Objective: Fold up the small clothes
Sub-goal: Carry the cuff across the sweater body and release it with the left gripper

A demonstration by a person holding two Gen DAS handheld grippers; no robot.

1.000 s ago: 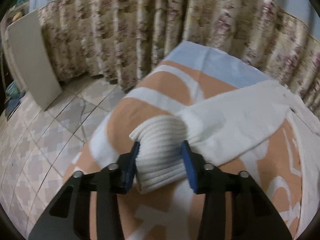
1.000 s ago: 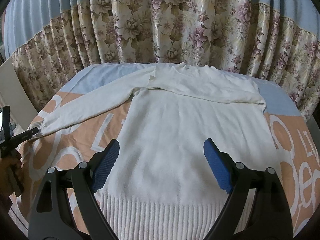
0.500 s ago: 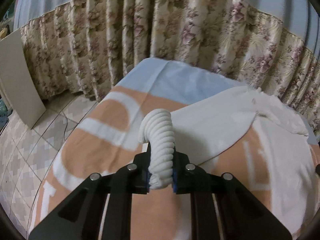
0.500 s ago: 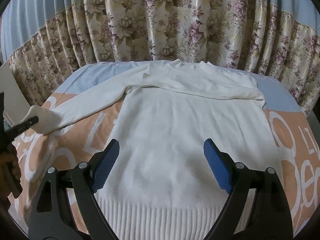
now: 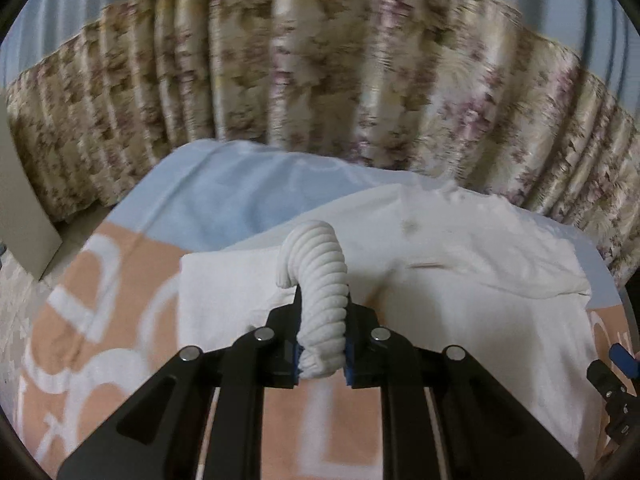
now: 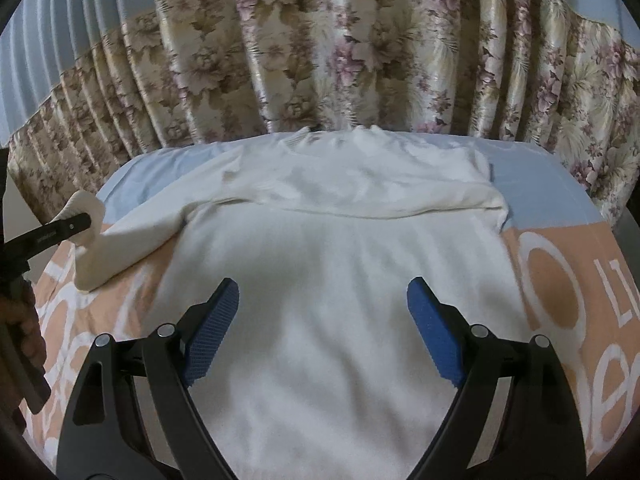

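My left fingers (image 5: 321, 354) are clamped on the ribbed cuff (image 5: 318, 276) of the white sweater (image 6: 344, 280) on the blanket-covered surface (image 6: 560, 280), probably a bed, so I should carry the sleeve flat across the chest while my right fingers (image 6: 322, 332) wait wide apart.

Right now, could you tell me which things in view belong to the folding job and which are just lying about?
Part of the job:
- white sweater
- its ribbed cuff, pinched in the left gripper
- right gripper, open over the sweater

Just there:
- orange and blue blanket
- floral curtain
- pale board
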